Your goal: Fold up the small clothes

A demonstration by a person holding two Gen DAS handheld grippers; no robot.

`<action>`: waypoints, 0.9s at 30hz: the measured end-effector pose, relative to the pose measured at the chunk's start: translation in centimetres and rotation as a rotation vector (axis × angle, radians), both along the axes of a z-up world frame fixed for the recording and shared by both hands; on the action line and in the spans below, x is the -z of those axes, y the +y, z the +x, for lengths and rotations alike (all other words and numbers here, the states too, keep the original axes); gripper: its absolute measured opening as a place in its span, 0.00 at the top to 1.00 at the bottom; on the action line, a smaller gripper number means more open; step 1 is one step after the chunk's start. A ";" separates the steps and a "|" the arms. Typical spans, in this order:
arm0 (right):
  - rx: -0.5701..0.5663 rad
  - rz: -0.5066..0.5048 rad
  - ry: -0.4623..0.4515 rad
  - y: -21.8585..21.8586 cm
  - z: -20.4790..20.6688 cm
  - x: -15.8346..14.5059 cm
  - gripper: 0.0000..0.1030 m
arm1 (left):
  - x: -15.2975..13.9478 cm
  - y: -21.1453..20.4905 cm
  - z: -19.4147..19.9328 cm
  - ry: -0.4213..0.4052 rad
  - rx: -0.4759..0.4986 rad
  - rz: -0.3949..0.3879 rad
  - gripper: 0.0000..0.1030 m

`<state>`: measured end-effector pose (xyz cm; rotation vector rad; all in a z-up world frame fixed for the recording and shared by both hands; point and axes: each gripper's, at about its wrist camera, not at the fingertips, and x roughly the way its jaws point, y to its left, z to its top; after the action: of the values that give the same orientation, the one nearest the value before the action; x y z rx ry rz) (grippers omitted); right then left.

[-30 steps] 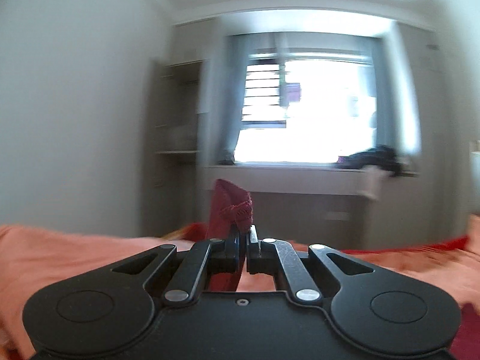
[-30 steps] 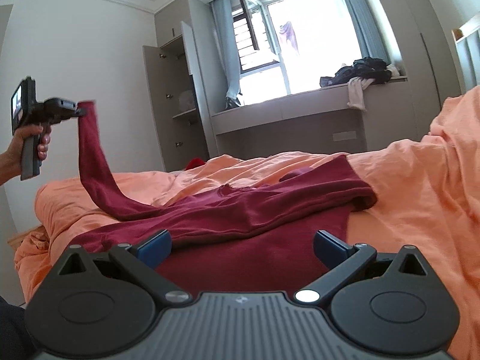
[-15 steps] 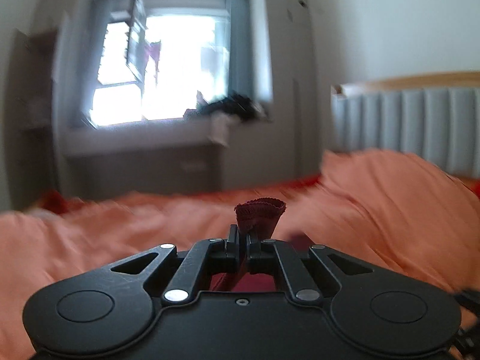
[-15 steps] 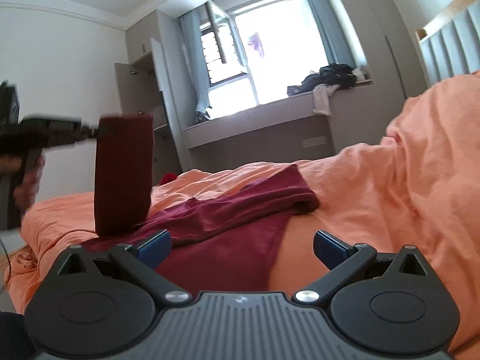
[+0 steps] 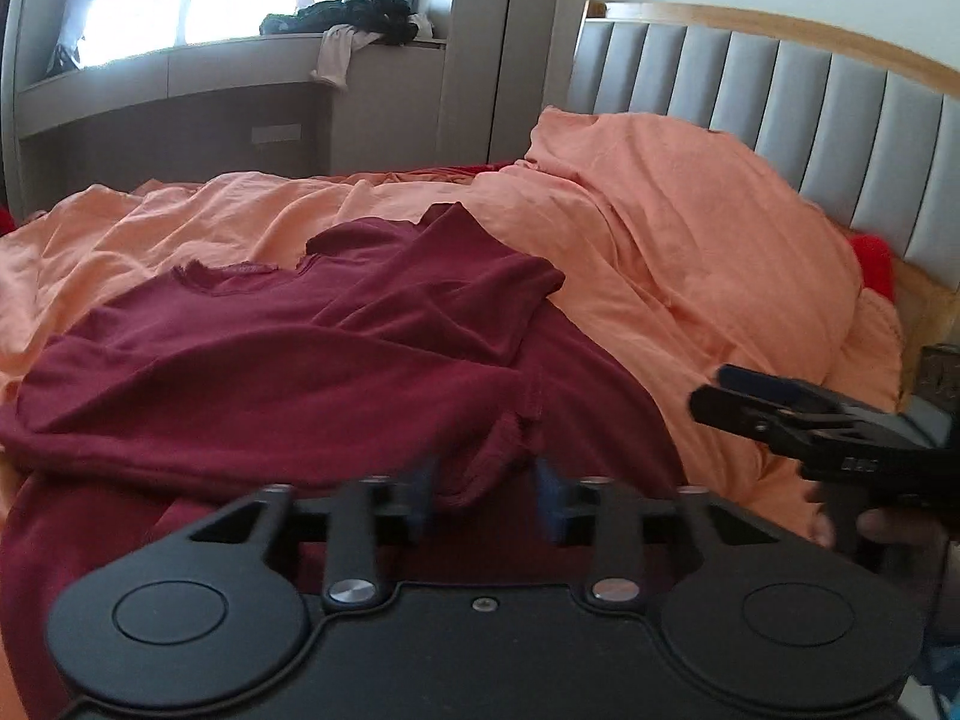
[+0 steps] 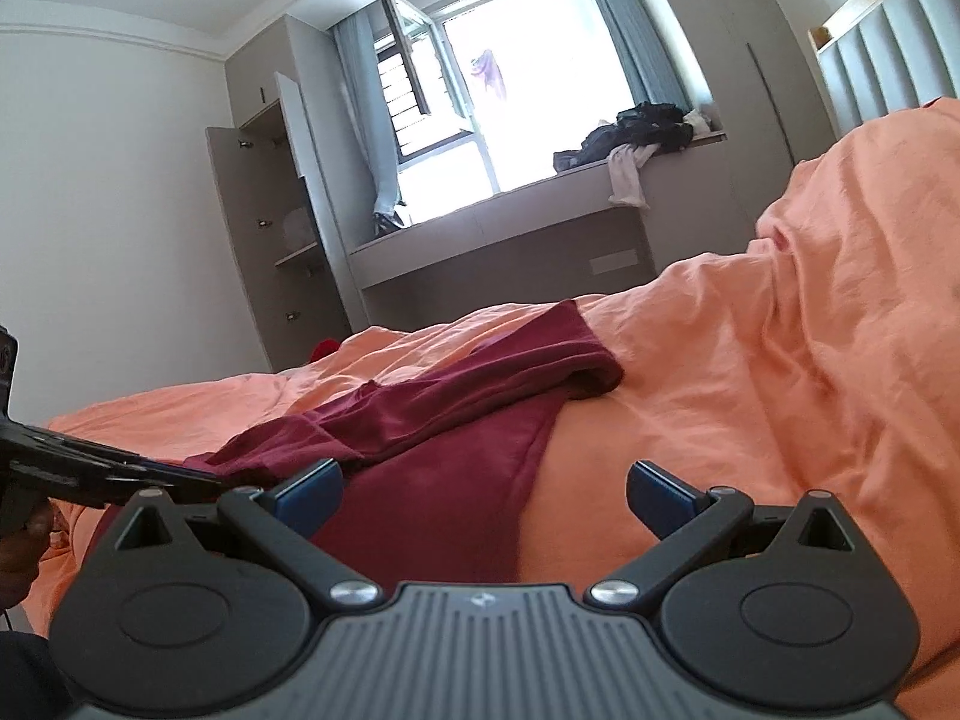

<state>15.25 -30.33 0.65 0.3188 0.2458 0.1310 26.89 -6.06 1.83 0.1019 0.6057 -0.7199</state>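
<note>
A dark red long-sleeved shirt (image 5: 288,360) lies spread on the orange duvet (image 5: 690,252), with both sleeves folded across its body. My left gripper (image 5: 485,495) hovers low over the shirt's near side. Its jaws are opening, and the frayed sleeve cuff (image 5: 501,459) lies loose between the blurred fingers, with no pad pressing on it. In the right wrist view the shirt (image 6: 468,402) lies ahead and to the left. My right gripper (image 6: 486,486) is open and holds nothing, just above the shirt's edge. The left gripper (image 6: 150,474) shows at the left of that view.
A grey padded headboard (image 5: 780,102) stands at the right of the bed. A pile of dark and white clothes (image 6: 636,132) sits on the window ledge. An open wardrobe (image 6: 270,240) stands at the far left. A red item (image 5: 873,264) lies by the headboard.
My left gripper swung down from holding the sleeve high, laid the sleeve across the shirt, and its jaws have parted off the cuff. The right gripper stayed open and shifted only slightly.
</note>
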 end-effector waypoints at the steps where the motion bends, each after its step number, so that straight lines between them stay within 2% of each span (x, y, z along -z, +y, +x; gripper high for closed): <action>1: -0.006 0.000 0.001 0.3 0.3 0.0 0.00 | -0.3 -0.1 -0.4 -0.006 -0.006 0.002 0.39; 4: -0.020 -0.005 -0.004 1.1 1.0 0.2 0.00 | -1.2 2.1 -1.0 -0.028 -0.040 0.009 0.28; 7: -0.033 -0.014 -0.002 2.0 2.1 0.2 0.00 | -2.2 4.3 -0.6 -0.044 -0.115 0.029 0.24; 11: -0.059 -0.011 0.004 3.5 3.9 0.4 0.00 | -3.1 7.3 1.8 -0.110 -0.318 0.064 0.21; 13: -0.063 -0.011 0.006 4.3 4.7 0.5 0.00 | -3.0 8.6 3.4 -0.178 -0.445 0.112 0.22; 15: -0.065 -0.022 -0.001 4.9 5.3 0.4 0.00 | -2.6 9.8 5.6 -0.196 -0.548 0.164 0.23; 17: -0.072 -0.034 -0.006 5.5 5.7 0.4 0.00 | -2.2 11.4 8.5 -0.183 -0.610 0.177 0.26; 20: -0.089 -0.050 0.000 5.9 6.1 0.7 0.00 | -1.7 13.8 12.6 -0.145 -0.694 0.154 0.27; 23: -0.090 -0.086 0.009 6.3 6.2 1.1 0.00 | -0.8 16.0 15.7 -0.061 -0.762 0.130 0.44; 25: -0.090 -0.110 0.008 6.5 6.0 1.2 0.00 | 0.1 17.2 17.3 0.010 -0.777 0.112 0.49; 27: -0.090 -0.126 0.005 6.6 5.8 1.4 0.00 | 1.0 17.7 17.8 0.045 -0.777 0.097 0.49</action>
<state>21.00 -23.72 -0.77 0.1828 0.2721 0.2028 44.70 11.65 0.86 -0.0620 0.6598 0.0595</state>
